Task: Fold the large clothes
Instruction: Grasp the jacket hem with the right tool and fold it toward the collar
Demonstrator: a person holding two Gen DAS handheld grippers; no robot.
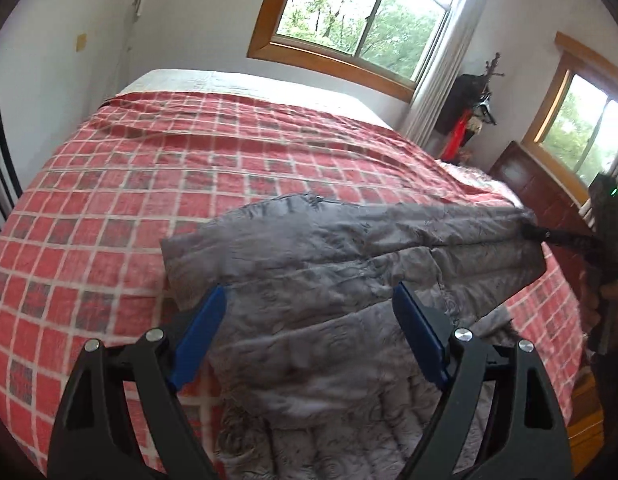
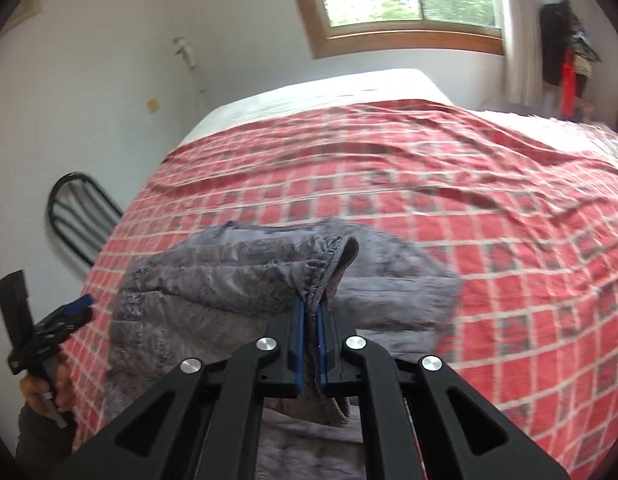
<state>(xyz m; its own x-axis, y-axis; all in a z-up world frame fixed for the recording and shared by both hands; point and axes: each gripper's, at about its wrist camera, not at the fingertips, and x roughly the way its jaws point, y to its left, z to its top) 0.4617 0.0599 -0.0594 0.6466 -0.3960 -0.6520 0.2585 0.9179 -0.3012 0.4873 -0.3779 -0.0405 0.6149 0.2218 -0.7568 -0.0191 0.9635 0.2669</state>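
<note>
Pinched tight, the right hand-held gripper (image 2: 310, 344) has a sleeve cuff of the grey padded jacket (image 2: 237, 280) clamped between its blue pads, lifting that sleeve off the body of the garment. Left hand-held gripper (image 1: 309, 332) hovers spread wide and empty just above the jacket's near part. Jacket lies on the near side of the bed (image 1: 129, 184), sleeve stretched rightward from the left one. Right hand leads; my guess, the sleeve folds inward across the jacket.
</note>
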